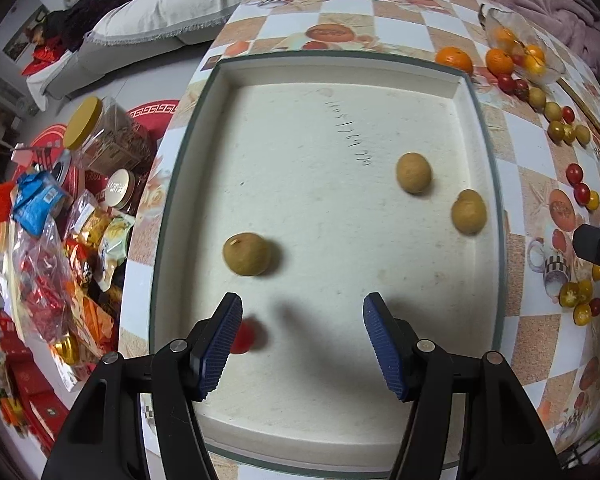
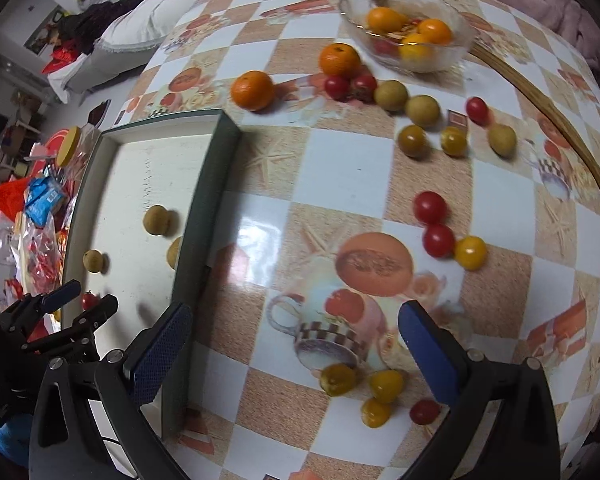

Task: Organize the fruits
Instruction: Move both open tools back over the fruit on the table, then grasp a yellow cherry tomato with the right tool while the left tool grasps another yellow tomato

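Observation:
A white tray with a green rim (image 1: pixel 188 128) lies on the checkered table. It holds three tan longans (image 1: pixel 247 254) (image 1: pixel 413 172) (image 1: pixel 468 212) and a blurred red cherry tomato (image 1: pixel 246 336) beside my left finger. My left gripper (image 1: pixel 302 326) hangs open and empty over the tray's near part. My right gripper (image 2: pixel 294 340) is open and empty above the table, right of the tray (image 2: pixel 204 184). Below it lie yellow tomatoes (image 2: pixel 385 386) and a red one (image 2: pixel 424 411). Oranges (image 2: pixel 253 90), red tomatoes (image 2: pixel 430 207) and longans (image 2: pixel 422 110) are scattered further out.
A glass bowl (image 2: pixel 454 12) with oranges stands at the far side of the table. A curved wooden strip (image 2: pixel 540 100) runs along the right. Snack bags and jars (image 1: pixel 60 208) crowd the floor left of the table. A sofa (image 1: pixel 160 12) stands behind.

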Demonstrator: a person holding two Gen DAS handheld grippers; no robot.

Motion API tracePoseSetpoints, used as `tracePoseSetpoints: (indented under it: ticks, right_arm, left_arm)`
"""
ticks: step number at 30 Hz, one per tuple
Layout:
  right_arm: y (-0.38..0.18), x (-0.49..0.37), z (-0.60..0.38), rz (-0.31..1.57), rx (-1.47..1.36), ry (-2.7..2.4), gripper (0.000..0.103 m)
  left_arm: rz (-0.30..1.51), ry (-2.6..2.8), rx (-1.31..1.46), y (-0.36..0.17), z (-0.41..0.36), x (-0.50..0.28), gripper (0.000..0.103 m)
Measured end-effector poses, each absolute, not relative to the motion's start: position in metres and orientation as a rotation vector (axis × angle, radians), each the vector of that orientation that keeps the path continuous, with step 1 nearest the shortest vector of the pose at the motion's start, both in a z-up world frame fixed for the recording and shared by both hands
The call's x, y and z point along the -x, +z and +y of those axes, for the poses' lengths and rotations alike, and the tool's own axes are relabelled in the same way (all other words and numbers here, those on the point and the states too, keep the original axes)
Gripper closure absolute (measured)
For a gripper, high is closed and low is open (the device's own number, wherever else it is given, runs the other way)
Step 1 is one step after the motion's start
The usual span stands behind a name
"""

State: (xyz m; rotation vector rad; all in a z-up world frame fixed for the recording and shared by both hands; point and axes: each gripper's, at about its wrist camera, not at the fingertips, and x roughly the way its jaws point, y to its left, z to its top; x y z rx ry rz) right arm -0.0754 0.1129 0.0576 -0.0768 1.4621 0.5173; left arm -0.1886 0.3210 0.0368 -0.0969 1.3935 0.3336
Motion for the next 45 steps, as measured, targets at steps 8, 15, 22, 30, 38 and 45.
tracePoseSetpoints:
  ticks: [8, 15, 22, 30, 38, 45]
  right_arm:
    - [0.057, 0.074, 0.083, 1.464, 0.03, 0.472, 0.0]
    - [0.055, 0.072, 0.06, 1.465, 0.005, 0.437, 0.0]
    - [0.053, 0.079, 0.018, 1.447, 0.023, 0.345, 0.0]
    - [0.039, 0.091, -0.032, 1.479, 0.01, 0.24, 0.0]
    - [0.038, 0.091, -0.05, 1.473, -0.072, 0.223, 0.0]
    - [0.035, 0.081, -0.037, 1.463, -0.087, 0.28, 0.006]
  left_arm:
    - [1.399, 0.294, 0.045, 0.038, 0.297, 0.175, 0.039]
    - [1.397, 0.267, 0.014, 0.04, 0.282, 0.163, 0.039]
    - [1.351, 0.188, -0.018, 0.051, 0.257, 0.147, 0.039]
    - [1.335, -0.015, -0.051, 0.047, 0.195, 0.126, 0.039]
    - [1.339, -0.165, -0.121, 0.033, 0.139, 0.142, 0.039]
    - [1.285, -0.245, -0.162, 0.032, 0.12, 0.15, 0.039]
